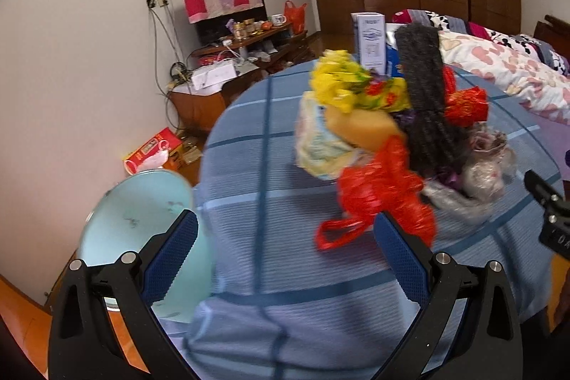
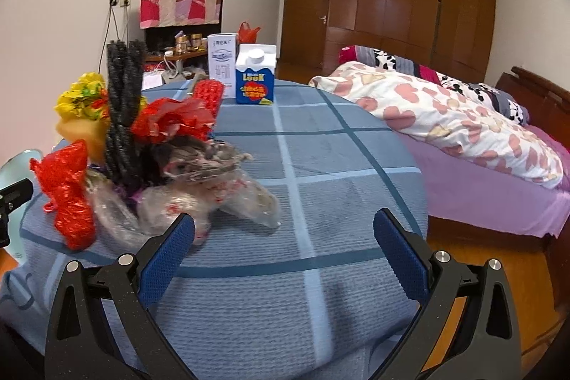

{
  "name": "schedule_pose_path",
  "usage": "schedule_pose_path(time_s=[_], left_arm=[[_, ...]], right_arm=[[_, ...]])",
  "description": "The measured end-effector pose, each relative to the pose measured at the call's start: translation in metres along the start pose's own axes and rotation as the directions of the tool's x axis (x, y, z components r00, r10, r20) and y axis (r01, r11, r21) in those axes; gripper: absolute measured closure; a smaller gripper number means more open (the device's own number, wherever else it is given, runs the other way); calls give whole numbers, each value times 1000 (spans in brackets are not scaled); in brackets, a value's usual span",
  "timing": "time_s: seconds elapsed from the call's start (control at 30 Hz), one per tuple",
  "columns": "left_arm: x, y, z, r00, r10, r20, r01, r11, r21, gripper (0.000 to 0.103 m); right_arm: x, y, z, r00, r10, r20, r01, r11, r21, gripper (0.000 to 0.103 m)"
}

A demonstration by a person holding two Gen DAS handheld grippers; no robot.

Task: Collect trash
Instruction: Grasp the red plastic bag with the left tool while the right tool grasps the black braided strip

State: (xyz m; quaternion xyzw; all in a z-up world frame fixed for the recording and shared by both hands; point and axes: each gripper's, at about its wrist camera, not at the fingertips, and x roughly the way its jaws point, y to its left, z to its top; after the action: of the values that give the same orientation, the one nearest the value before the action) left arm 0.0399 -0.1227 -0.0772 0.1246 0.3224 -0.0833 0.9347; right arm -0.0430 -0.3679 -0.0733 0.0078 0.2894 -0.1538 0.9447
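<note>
A pile of trash lies on the blue checked tablecloth: a red plastic bag, yellow wrappers, a yellow sponge, black fuzzy strips and clear crumpled plastic. My left gripper is open just short of the red bag, nothing between its fingers. My right gripper is open too, with its left finger beside the clear plastic. A pale blue bin stands on the floor left of the table.
A blue and white milk carton and a white box stand at the table's far edge. A bed with a heart-print quilt lies to the right. A cluttered wooden stand is against the wall.
</note>
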Motion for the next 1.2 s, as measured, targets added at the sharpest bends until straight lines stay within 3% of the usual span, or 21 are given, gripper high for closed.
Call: schedule_pose_path(time_s=[0.23, 0.43, 0.53, 0.6, 0.63, 0.67, 0.7, 0.8, 1.03, 1.2], left_arm=[[31, -30, -4, 998, -31, -48, 33, 999, 39, 6], [57, -34, -9, 985, -97, -139, 97, 995, -5, 10], [53, -33, -11, 983, -126, -133, 126, 992, -7, 29], [51, -33, -10, 982, -147, -121, 148, 989, 4, 57], [49, -32, -9, 981, -156, -116, 158, 987, 3, 65], [47, -30, -9, 975, -188, -119, 189, 982, -7, 83], [45, -28, -10, 970, -209, -121, 209, 978, -12, 93], [37, -22, -11, 970, -218, -104, 218, 976, -9, 100], [10, 8, -8, 978, -200, -53, 200, 980, -3, 100], [-4, 39, -1, 996, -94, 6, 94, 995, 13, 100]], right_arm=[[8, -4, -5, 1000, 11, -8, -11, 1000, 12, 5], [10, -6, -6, 1000, 9, -8, -9, 1000, 17, 5], [10, -5, -6, 1000, 10, -6, -10, 1000, 17, 5], [9, -2, -7, 1000, 12, -5, -12, 1000, 8, 5], [8, -1, -7, 1000, 12, -2, -12, 1000, 2, 5], [8, 0, -8, 1000, 12, 2, -12, 1000, -2, 5], [7, 1, -7, 1000, 12, 4, -12, 1000, -5, 5], [6, 3, -8, 1000, 16, 6, -16, 1000, -10, 5], [-1, 9, -1, 999, 38, 27, -38, 999, -13, 5], [-4, 18, 13, 997, 74, 36, -73, 997, -20, 6]])
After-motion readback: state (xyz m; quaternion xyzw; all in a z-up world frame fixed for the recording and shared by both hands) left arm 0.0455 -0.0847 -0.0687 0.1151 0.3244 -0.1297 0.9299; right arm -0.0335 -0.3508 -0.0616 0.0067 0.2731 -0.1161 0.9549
